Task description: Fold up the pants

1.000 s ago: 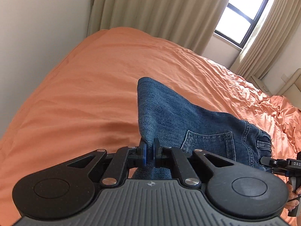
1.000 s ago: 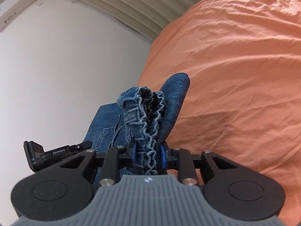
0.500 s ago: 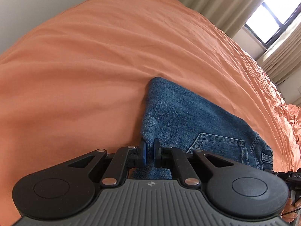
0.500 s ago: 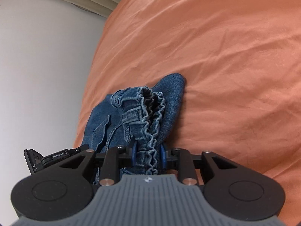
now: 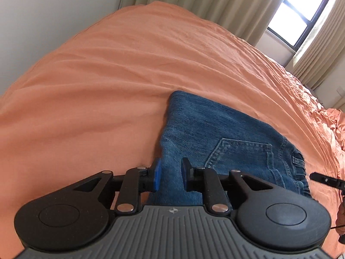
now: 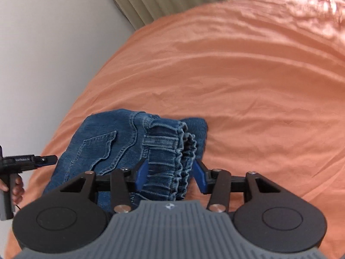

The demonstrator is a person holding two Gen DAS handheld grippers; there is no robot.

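A wrinkled orange bedspread (image 5: 129,82) fills the room's bed, with a pale wall (image 5: 43,10) beside it, beige curtains (image 5: 204,2) behind and a bright window (image 5: 299,23) past its far corner. Folded blue jeans (image 5: 215,129) lie on the bedspread. The left gripper (image 5: 170,176) and right gripper (image 6: 170,172) both stand with fingers spread apart over the denim.

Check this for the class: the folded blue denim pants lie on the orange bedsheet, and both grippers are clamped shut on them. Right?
Not quite. The folded blue denim pants do lie on the orange bedsheet, but neither gripper is clamped: the left gripper and the right gripper both have their jaws apart, with the denim loose between them. Each wrist view shows this.
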